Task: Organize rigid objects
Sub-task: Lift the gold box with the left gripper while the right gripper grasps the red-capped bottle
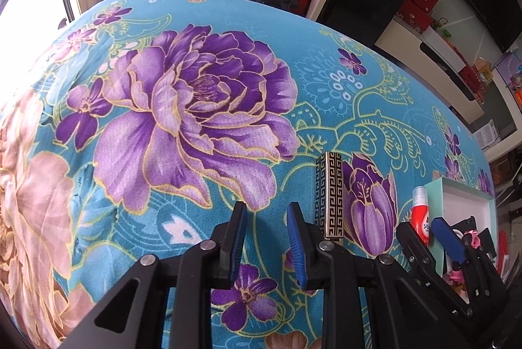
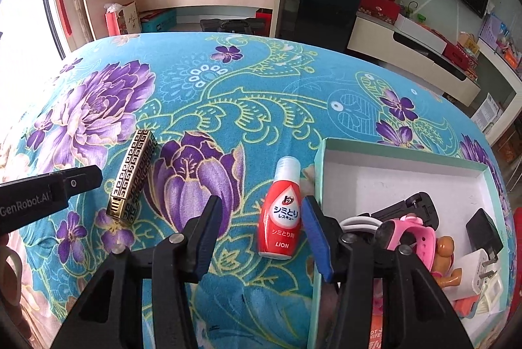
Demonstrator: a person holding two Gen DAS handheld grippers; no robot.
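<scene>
Left tongs (image 1: 269, 238) parted, empty, low over floral cloth of tabletop (image 1: 202, 22). Right tongs (image 2: 262, 236) also parted, nothing gripped; red stain-remover bottle (image 2: 279, 212) lying between the fingers, closer to the right-hand one, no contact visible.

Progress, judged: mostly done. White-floored box with mint rim (image 2: 321, 173) at right already holding several items: pink watch (image 2: 414, 235), black adapter (image 2: 483, 231), white plug (image 2: 483, 274), small brown figurine (image 2: 445, 251), black clip-like piece (image 2: 414, 205), white cable partly hidden. Far half of box floor bare, so room left.

Remaining outside: two pieces.
- Stain-remover bottle, on cloth, just beside box's left wall, cap toward far side.
- Gold-and-black key-pattern case (image 2: 132, 174), lighter-like, lying on cloth well left of bottle, near left tongs; in left wrist view just right of right finger, partly behind it.

In the way: box's near-left wall, just beside right finger — likely to catch on a lift-and-carry unless raised over the rim. Crowded near corner of box; the bare far part looks the safer drop spot. Soft cloth, slight give expected under bottle.

Background: shelving, red gift boxes, dark television; well apart from work area.
</scene>
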